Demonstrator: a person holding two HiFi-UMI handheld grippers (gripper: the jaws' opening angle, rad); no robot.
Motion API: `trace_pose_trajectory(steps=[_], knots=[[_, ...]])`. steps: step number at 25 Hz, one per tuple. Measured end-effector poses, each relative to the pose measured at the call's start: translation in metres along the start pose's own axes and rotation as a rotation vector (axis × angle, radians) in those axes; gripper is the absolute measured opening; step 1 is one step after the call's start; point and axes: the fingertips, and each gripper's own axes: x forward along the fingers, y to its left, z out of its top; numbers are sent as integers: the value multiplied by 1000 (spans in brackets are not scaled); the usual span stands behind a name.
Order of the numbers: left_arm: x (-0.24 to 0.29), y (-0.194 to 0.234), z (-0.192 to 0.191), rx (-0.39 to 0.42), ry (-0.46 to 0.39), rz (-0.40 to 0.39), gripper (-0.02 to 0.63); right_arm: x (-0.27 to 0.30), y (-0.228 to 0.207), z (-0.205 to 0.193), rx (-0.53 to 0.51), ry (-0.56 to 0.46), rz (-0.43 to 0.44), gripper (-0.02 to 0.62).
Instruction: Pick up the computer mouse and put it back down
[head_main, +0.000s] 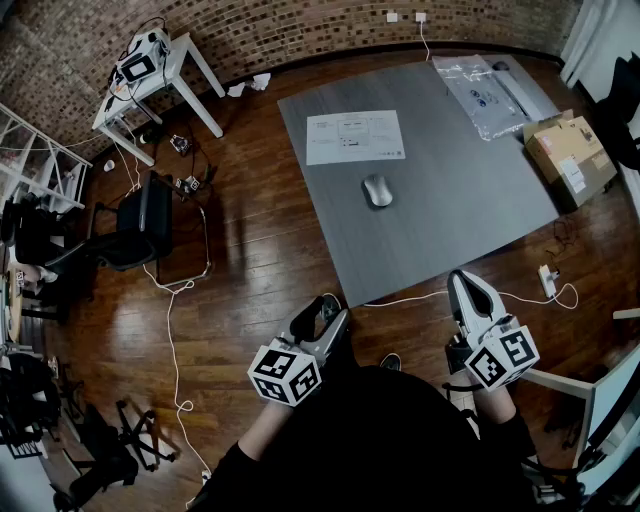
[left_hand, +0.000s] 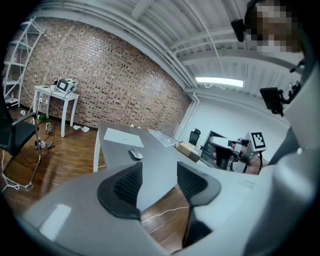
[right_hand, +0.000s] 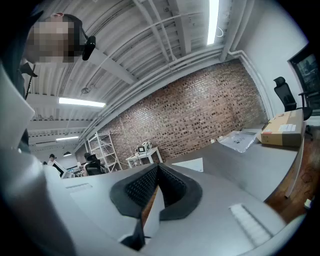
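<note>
**Entry: task status.** The computer mouse (head_main: 377, 190) lies flat on the table (head_main: 470, 210), near its middle and just on my side of a printed paper sheet (head_main: 355, 136). Both grippers hang short of the near table edge, well apart from the mouse. I judge that the pick-up has not started, although this layout would equally fit a finished cycle. If it has not started, the reach, grasp, lift and set-down are all left to do.

**Entry: left gripper (head_main: 325, 310).** Its jaws stand apart with nothing between them. Only the table edge and floor show through the gap. The pads are black and ribbed, set in smooth grey shells.

**Entry: right gripper (head_main: 465, 283).** Its jaws are closed pad to pad and hold nothing. It has the same ribbed black pads and the same marker cube at the rear.

**Entry: mouse.** It is a low rounded oval with a silver-grey shell that looks smooth, and I judge it may be slippery. I can see no cord on it.

**Entry: table.** The top is matte grey, flat and square-cornered.

**Entry: other items.**
- A clear crinkled plastic bag (head_main: 480, 95) lies at the far corner of the table.
- A brown cardboard box (head_main: 570, 155) sits just off the table's right edge.
- The wooden floor (head_main: 250, 260) is glossy planking, with a white cable (head_main: 170, 330) trailing across it.
- A black office chair (head_main: 140, 220) stands to the left.
</note>
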Motion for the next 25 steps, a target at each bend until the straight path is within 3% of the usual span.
trace_pose_trajectory(steps=[6,10,17,25], knots=[[30,90,81,7,-41,-59,202,107,8,25,-37,1,-74,2],[45,137,112,-32,-36,-96,202,174,-4,23,-62,108,-125,14],[58,209,126,-102,12,-75,202,255,-50,-47,-170,408,-249,85],[77,227,136,-96,29,-34,202,312,-98,-118,-169,610,-275,191]])
